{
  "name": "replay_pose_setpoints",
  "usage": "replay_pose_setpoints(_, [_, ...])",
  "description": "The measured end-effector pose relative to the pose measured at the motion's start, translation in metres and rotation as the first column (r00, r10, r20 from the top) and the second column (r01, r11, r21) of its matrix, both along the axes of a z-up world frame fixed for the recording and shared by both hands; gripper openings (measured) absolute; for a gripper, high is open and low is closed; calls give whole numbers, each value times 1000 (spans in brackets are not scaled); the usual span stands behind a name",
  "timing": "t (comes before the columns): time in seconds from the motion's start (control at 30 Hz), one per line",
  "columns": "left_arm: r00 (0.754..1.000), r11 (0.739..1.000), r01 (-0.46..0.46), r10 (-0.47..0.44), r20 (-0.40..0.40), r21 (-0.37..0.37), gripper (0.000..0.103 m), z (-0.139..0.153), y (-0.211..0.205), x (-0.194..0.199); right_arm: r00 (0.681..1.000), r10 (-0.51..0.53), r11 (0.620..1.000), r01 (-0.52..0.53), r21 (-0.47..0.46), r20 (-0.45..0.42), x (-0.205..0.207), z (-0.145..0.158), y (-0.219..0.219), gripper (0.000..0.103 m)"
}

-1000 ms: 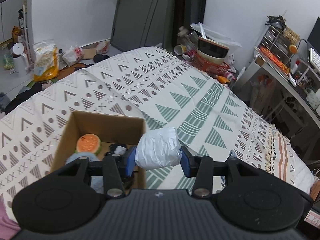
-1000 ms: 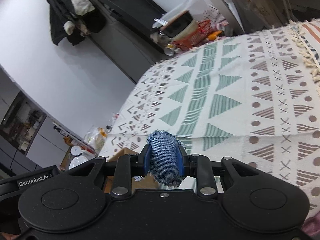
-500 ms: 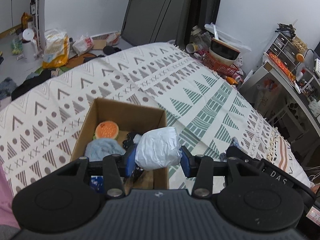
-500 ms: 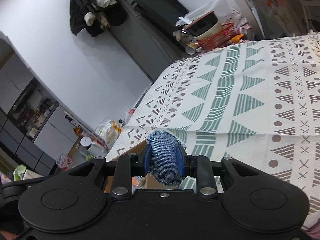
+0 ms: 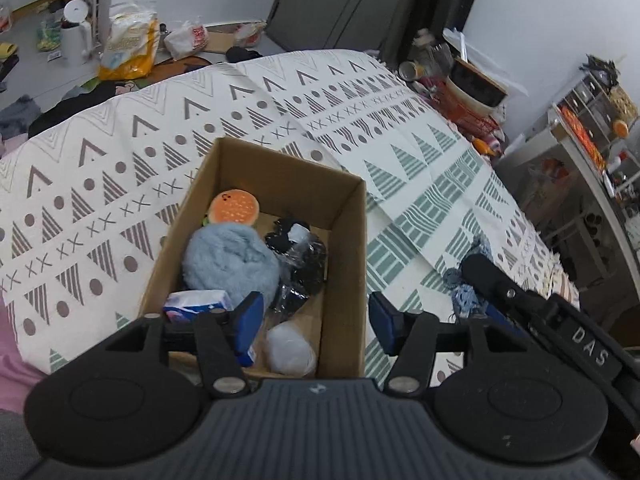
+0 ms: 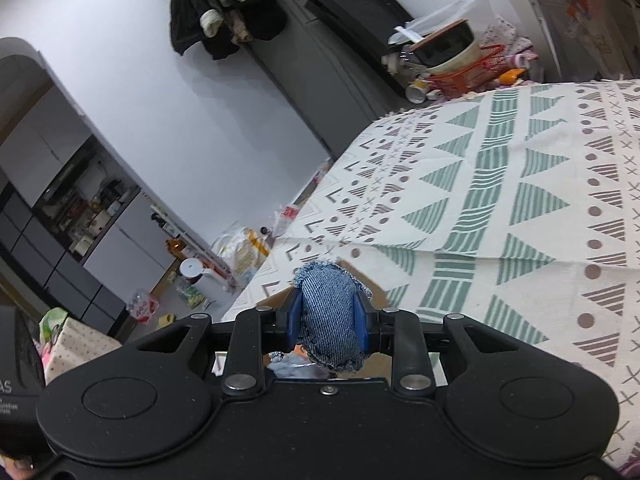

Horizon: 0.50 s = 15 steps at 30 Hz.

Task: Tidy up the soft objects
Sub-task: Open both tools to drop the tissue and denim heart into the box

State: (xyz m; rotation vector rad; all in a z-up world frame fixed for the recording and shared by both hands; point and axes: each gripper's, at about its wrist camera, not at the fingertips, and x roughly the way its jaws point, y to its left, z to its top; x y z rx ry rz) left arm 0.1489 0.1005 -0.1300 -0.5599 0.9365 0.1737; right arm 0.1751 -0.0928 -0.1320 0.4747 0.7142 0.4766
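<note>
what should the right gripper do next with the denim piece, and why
Probably carry it over the cardboard box and let go. The left gripper hangs open with the white bundle lying inside, while the right gripper is shut on the denim piece.

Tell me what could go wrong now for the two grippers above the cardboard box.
The right gripper squeezes a frayed blue denim roll beside the brown cardboard box; released there, it may land on the patterned bedspread. The open left gripper straddles the box wall and could knock it.
</note>
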Motion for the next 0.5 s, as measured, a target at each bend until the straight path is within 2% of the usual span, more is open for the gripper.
replay_pose_setpoints(0.17, [1000, 1000, -25, 25, 12, 15, 60, 7, 12, -5, 999, 43, 999, -43, -3, -1, -3, 1, 14, 27])
replay_pose_setpoints(0.33, [999, 998, -43, 43, 12, 41, 65, 12, 22, -10, 997, 73, 997, -73, -9, -8, -6, 1, 29, 29])
replay_pose_setpoints(0.47, [998, 997, -56, 55, 14, 49, 66, 16, 30, -15, 998, 69, 998, -69, 4, -12, -11, 4, 31, 53])
replay_pose_setpoints(0.5, [998, 997, -58, 58, 13, 51, 67, 17, 32, -15, 998, 69, 998, -69, 6, -6, -12, 6, 31, 54])
